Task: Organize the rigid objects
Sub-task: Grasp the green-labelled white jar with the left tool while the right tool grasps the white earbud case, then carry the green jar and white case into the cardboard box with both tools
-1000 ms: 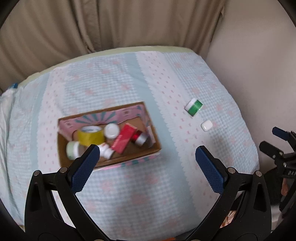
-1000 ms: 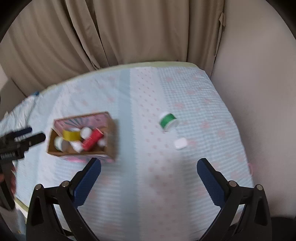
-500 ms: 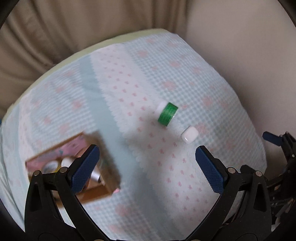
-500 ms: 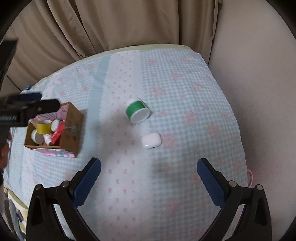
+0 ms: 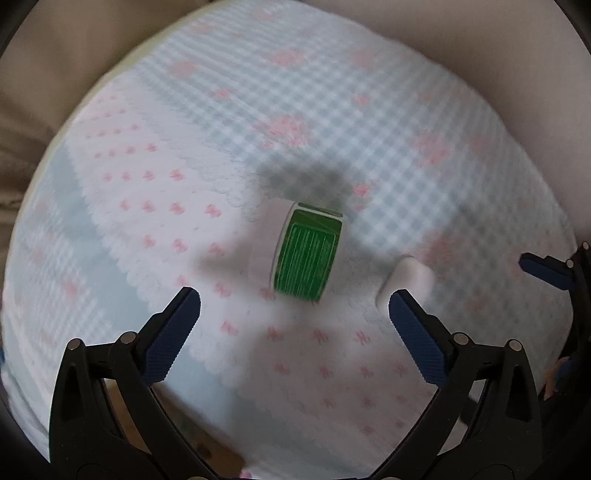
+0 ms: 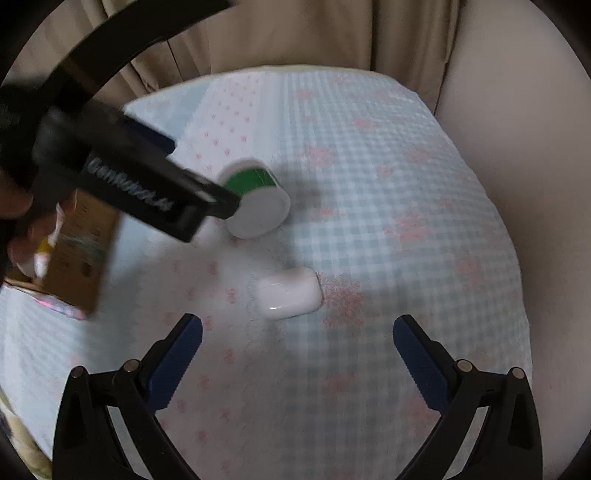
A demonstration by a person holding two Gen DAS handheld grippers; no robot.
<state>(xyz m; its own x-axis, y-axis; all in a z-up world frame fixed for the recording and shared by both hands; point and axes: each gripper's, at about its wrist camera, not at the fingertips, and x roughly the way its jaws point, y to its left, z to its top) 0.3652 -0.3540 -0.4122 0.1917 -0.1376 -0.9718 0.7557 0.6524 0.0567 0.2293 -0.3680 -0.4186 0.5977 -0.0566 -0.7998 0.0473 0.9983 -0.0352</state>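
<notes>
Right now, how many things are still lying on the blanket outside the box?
2. The green jar lies on its side near the box, right by the left gripper. The white case lies in front of the right gripper. Others may be out of view.

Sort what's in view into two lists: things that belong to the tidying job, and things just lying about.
Belongs to the job:
- green jar lying on its side
- white earbud case
- cardboard box, partly filled
- left gripper, open
- right gripper, open

Just there:
- patterned cloth
- beige curtain
</notes>
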